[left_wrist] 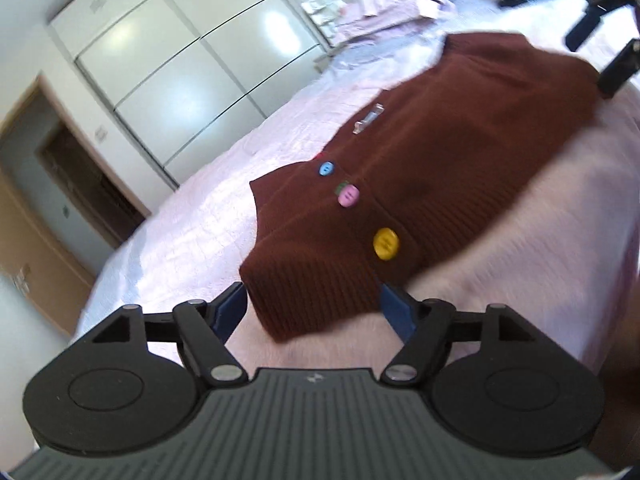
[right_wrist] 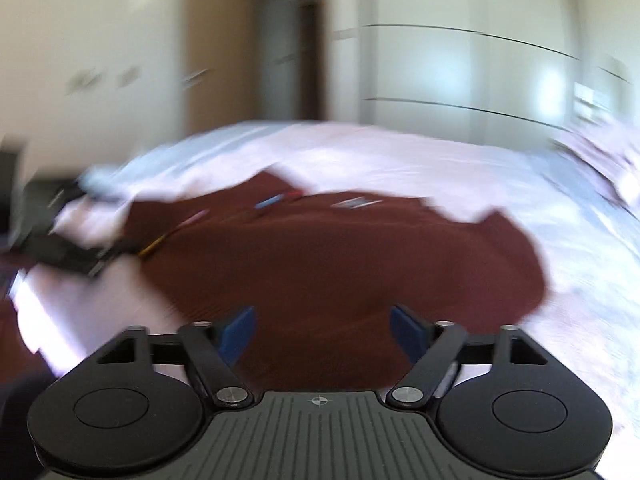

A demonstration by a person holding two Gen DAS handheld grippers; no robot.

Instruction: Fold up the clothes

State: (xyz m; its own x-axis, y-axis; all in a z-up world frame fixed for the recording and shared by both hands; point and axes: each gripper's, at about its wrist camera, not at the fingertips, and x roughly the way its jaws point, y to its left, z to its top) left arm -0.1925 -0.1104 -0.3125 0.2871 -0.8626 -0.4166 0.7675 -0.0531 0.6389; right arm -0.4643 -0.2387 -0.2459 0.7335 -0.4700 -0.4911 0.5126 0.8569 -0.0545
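A dark red knitted cardigan (left_wrist: 440, 152) lies spread flat on the bed, with a blue button (left_wrist: 326, 168), a pink button (left_wrist: 349, 195) and a yellow button (left_wrist: 385, 243) down its front. My left gripper (left_wrist: 314, 310) is open, and the cardigan's ribbed hem corner lies between its blue pads (left_wrist: 232, 308) without being pinched. The right wrist view is blurred. There my right gripper (right_wrist: 323, 332) hovers open over another edge of the cardigan (right_wrist: 340, 256), with cloth below its jaws but none gripped.
The bed's pale pink quilted cover (left_wrist: 192, 232) extends around the cardigan. A heap of light pink clothes (left_wrist: 392, 12) lies at the far end. White wardrobe doors (left_wrist: 180, 60) and a wooden doorway (left_wrist: 80, 184) stand beyond the bed.
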